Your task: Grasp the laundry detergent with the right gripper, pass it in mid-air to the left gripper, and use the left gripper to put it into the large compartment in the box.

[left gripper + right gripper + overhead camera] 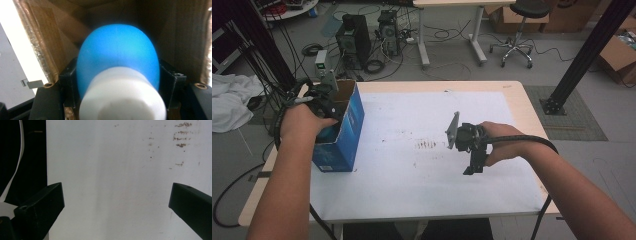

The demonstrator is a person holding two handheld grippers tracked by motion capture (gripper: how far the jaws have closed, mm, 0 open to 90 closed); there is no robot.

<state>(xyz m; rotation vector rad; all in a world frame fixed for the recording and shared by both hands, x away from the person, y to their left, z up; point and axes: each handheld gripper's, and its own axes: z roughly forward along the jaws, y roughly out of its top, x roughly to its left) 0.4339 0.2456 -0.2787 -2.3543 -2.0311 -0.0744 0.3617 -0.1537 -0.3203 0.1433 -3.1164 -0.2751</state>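
1. Table [512, 95]: light wood top covered by a white sheet [422, 160]; brown smudges [427, 145] mark the sheet near its middle.
2. Blue carton [343, 131]: stands upright at the table's left edge, top open, brown cardboard interior exposed.
3. Left gripper [323, 102]: held at the carton's open top by the left hand [301, 120], pointing down into it; in the left gripper view the two black jaws press against either side of a blue rounded object [117, 55] with a white cylindrical end [122, 97]; the claw is closed upon it.
4. Blue rounded object: sits within the carton, cardboard walls [62, 37] around it; whether it rests on the carton floor cannot be told.
5. Right gripper [473, 167]: held by the right hand [502, 142] above the sheet, right of the smudges, jaws pointing down; the right gripper view shows its jaws spread wide with bare white sheet between them, holding nothing.
6. Floor beyond the table: computer towers [354, 40], loose cables, a stool [519, 25]; cardboard boxes [619, 57] at right.
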